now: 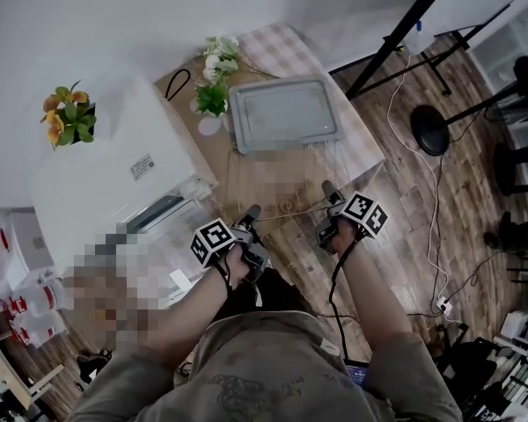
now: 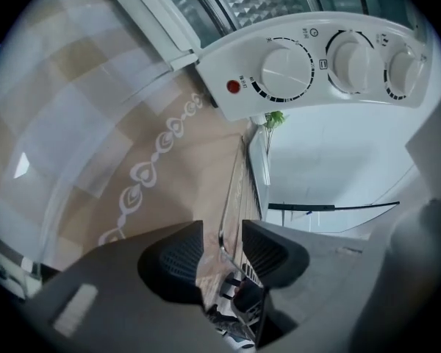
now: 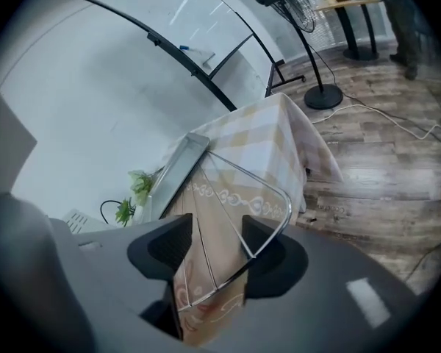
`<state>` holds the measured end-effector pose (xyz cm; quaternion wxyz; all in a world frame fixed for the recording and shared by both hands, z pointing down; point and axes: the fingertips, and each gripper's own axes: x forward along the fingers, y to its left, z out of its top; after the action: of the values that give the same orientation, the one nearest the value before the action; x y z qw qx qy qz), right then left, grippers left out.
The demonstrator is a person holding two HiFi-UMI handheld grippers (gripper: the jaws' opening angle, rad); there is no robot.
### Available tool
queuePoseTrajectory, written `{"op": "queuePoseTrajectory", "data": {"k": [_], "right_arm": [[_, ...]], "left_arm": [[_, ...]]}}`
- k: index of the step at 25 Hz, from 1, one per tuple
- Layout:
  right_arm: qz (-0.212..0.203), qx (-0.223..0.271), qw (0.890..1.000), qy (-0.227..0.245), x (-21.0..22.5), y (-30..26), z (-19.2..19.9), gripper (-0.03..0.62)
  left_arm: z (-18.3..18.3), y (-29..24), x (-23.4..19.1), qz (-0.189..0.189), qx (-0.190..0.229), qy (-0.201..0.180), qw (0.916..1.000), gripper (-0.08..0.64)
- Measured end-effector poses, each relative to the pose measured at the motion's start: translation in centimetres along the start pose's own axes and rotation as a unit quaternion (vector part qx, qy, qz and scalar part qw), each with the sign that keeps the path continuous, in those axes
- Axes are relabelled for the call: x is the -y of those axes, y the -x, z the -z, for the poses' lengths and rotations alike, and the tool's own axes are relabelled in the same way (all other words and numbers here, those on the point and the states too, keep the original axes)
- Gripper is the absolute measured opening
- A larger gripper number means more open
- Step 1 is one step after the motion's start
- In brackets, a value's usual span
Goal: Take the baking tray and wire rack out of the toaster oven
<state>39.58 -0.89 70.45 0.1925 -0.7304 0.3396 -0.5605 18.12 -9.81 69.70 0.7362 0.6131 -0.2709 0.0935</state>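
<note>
The grey baking tray [image 1: 286, 112] lies flat on the checked tablecloth, at the far end of the table. The thin wire rack [image 1: 290, 206] lies low over the near part of the cloth, between my two grippers. My left gripper [image 1: 251, 211] is at the rack's left edge. In the left gripper view the rack [image 2: 239, 190] runs edge-on through the gap between the left gripper's [image 2: 222, 250] jaws, clear of both pads. My right gripper [image 3: 217, 245] stands open around a rounded corner of the rack [image 3: 239, 190], with the tray [image 3: 173, 171] beyond it.
The white toaster oven [image 1: 132, 174] stands at the left of the table, its knobs [image 2: 287, 68] close above my left gripper. Potted flowers [image 1: 213, 86] sit beside the tray. A cable [image 1: 436, 236] lies on the wood floor, and a fan stand [image 1: 431, 130] is at the right.
</note>
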Motion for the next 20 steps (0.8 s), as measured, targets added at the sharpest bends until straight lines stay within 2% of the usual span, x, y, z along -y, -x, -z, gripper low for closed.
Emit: {"op": "queuePoseTrajectory", "data": {"k": [2, 8, 15, 20], "right_arm": [[0.019, -0.008, 1.000, 0.009, 0.4, 0.1, 0.1, 0.284], [0.038, -0.030, 0.999, 0.009, 2.1, 0.1, 0.9, 0.340], [0.045, -0.024, 0.999, 0.014, 3.0, 1.4, 0.8, 0.371], [0.044, -0.028, 0.998, 0.023, 2.7, 2.6, 1.5, 0.367]], "left_arm": [[0.5, 0.4, -0.1, -0.002, -0.006, 0.001, 1.0000, 0.163], [1.1, 1.3, -0.3, 0.001, -0.009, 0.004, 1.0000, 0.172], [1.7, 2.3, -0.7, -0.009, -0.027, -0.002, 0.9996, 0.193], [1.8, 3.6, -0.2, 0.006, -0.023, -0.009, 0.9997, 0.193]]}}
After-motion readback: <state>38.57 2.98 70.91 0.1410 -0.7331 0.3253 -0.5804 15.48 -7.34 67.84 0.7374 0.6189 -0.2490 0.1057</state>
